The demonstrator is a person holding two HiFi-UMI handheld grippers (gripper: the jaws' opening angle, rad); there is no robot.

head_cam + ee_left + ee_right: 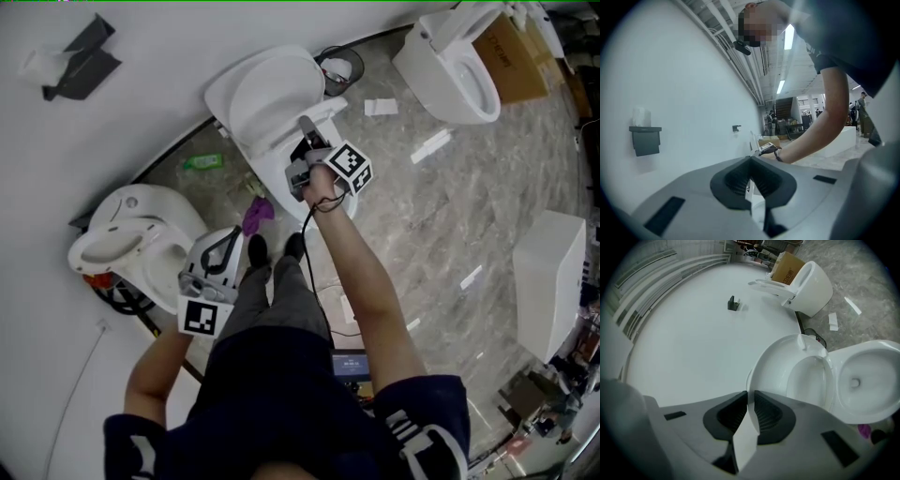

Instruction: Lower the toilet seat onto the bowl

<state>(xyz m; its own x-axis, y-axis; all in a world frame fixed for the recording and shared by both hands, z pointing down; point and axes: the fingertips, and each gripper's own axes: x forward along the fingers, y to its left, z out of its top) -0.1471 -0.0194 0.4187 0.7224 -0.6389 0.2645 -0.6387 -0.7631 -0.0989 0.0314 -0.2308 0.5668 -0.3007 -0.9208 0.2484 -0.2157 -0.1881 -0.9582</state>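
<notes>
The right gripper point(749, 398) has its jaws drawn almost together, with the pads pressing on the thin white rim of the toilet seat point(768, 371). The left gripper point(750, 160) hangs low at the person's left side, well apart from that toilet, its jaws closed tip to tip on nothing. The right gripper's marker cube point(349, 167) shows black-and-white square patterns, not lettering.

A white wall point(141, 37) and a grey marbled floor point(450, 216) take up most of the head view. The middle toilet stands against the wall, just ahead of the person's shoes point(258, 249). Its seat is raised close to upright. The long axis runs up from the hinge at the back of the bowl point(881, 357) to the free end, where the right gripper grips it. The seat's inner face looks out over the bowl, which lies open with its drain hollow showing at the bottom.

A second toilet point(450, 70), its seat also up, sits further along the wall on the right of the head view. A third toilet point(131, 234) sits on the left. A white boxy unit point(548, 281) stands on the floor at the right edge.

Beside the second toilet, a cardboard box point(511, 61) bears dark print too small to read, and its contents do not show. Behind the middle toilet, a small dark round bin point(328, 54) holds something white. On the wall, a dark holder point(645, 142) carries white tissue point(641, 116).

A green packet point(203, 161), a purple cloth point(256, 214) and white paper strips point(381, 107) lie on the floor.
</notes>
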